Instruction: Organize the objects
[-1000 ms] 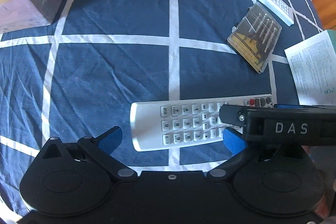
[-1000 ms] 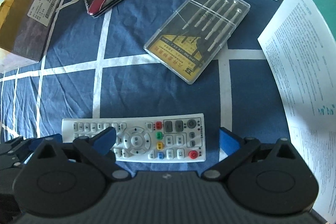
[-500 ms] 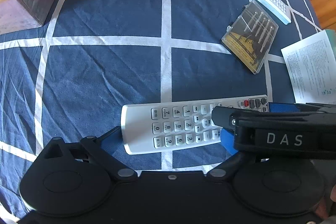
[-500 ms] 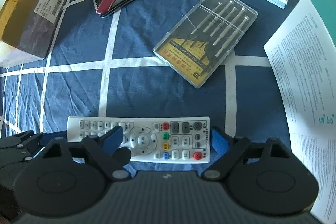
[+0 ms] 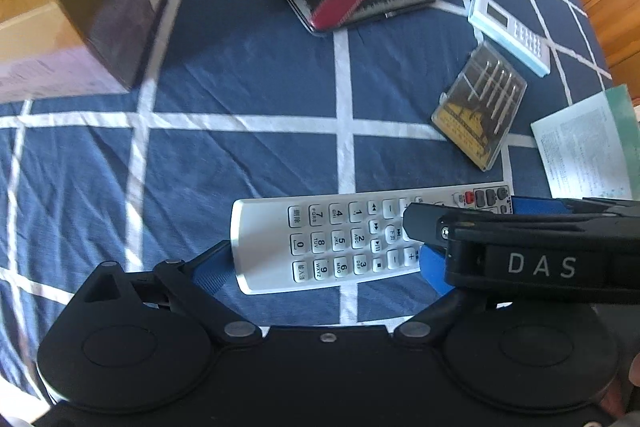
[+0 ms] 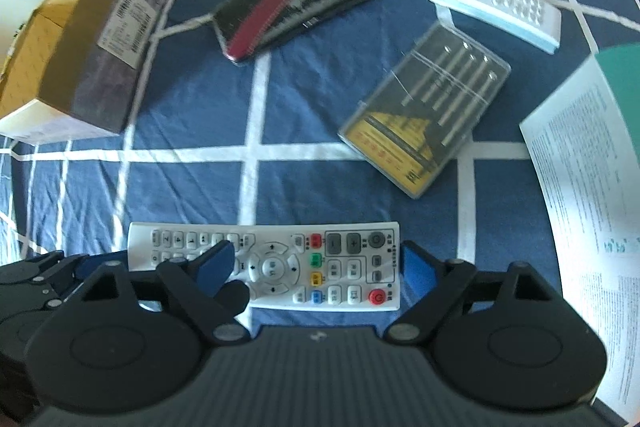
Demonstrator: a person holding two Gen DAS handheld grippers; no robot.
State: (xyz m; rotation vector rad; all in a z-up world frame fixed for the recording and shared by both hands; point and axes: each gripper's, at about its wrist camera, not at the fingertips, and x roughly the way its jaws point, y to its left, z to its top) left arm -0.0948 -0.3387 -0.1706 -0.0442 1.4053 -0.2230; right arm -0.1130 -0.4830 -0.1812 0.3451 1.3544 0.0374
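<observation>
While flat on checked cloth (image 5: 248,163), white remote (image 5: 320,239) (image 6: 280,263), left gripper (image 5: 324,263) and right gripper (image 6: 316,263) spread around it.

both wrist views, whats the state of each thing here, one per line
white remote: flat on the cloth, face up, between both claws
left claw: open around the remote's number end
right claw: open around the remote's power-button end
screwdriver case: lid closed, lying flat
black-and-red case: closed, flat
small white remote: face up, flat
cardboard box: closed
printed sheet: lying flat
</observation>
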